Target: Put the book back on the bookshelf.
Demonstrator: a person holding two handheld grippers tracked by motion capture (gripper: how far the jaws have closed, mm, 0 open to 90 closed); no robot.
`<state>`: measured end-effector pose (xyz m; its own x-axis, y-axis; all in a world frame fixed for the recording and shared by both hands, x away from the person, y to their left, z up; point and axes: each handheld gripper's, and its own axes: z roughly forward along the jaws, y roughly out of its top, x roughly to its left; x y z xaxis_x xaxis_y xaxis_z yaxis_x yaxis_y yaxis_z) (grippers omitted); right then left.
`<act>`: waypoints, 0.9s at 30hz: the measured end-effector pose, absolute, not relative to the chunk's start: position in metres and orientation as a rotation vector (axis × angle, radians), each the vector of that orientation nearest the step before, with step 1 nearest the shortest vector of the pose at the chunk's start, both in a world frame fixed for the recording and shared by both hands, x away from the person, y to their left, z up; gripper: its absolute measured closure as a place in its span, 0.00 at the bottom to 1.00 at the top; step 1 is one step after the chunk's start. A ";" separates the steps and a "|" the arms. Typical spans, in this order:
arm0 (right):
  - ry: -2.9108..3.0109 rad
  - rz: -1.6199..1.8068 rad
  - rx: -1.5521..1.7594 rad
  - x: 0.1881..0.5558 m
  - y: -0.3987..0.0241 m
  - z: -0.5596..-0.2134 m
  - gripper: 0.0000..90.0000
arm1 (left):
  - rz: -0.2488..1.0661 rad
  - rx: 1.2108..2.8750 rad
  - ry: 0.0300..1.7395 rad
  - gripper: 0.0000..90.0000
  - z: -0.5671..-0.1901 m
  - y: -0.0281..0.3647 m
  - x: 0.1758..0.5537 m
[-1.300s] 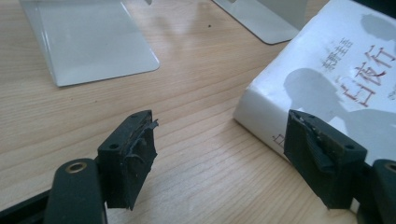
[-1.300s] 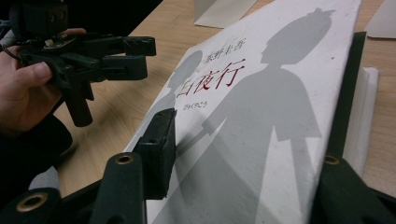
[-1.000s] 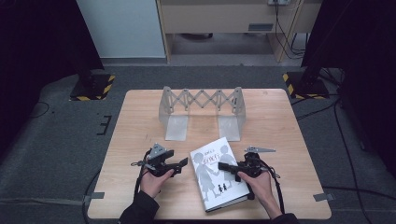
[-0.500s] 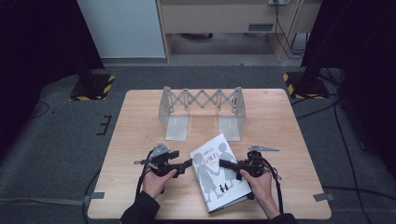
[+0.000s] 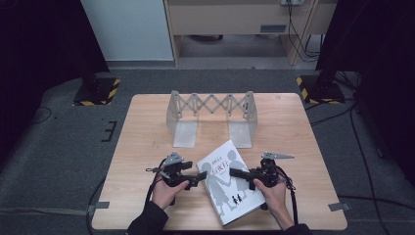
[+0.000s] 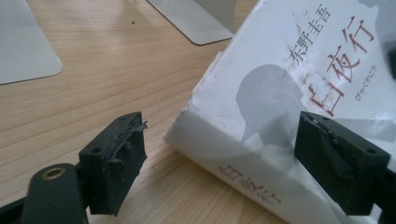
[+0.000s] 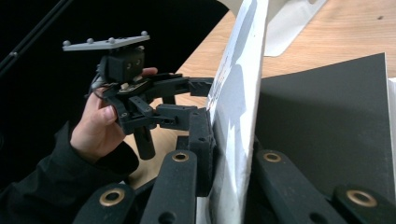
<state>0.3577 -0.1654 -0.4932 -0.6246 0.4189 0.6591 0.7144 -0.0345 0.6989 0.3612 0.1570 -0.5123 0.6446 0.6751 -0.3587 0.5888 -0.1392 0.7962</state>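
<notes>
Left gripper (image 5: 198, 178): our jaws have just been opening, apart astride the spine corner of the white paperback book (image 5: 230, 181).
Book: near table edge, long axis diagonal.
Right gripper (image 5: 235, 173): clamped on its front cover.
Surface: pale wooden table (image 5: 147, 127); grey metal folding rack (image 5: 210, 105) behind.

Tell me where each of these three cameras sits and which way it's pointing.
High view: above the person's edge of the table, looking forward and down; both hands, left gripper, right gripper.
Left gripper view: on the left gripper, facing the book between its open jaws.
Right gripper view: on the right gripper, shut on the book's cover, facing the left hand.
All share the book and metal rack.
</notes>
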 end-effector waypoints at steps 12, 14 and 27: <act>-1.997 -1.740 -1.121 0.355 -0.164 -0.491 0.93 | -0.033 1.852 0.948 0.01 -0.519 0.149 0.360; -1.996 -1.739 -1.115 0.355 -0.164 -0.491 0.93 | -0.046 1.856 0.943 0.00 -0.520 0.149 0.360; -1.995 -1.740 -1.092 0.355 -0.164 -0.492 0.93 | -0.111 1.784 0.916 0.00 -0.533 0.152 0.361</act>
<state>0.3553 -0.1640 -0.4922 -0.6763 0.3542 0.6459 0.6881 -0.0094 0.7256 0.3606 0.1524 -0.5326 0.6996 0.5269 -0.4826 0.6266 -0.1280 0.7687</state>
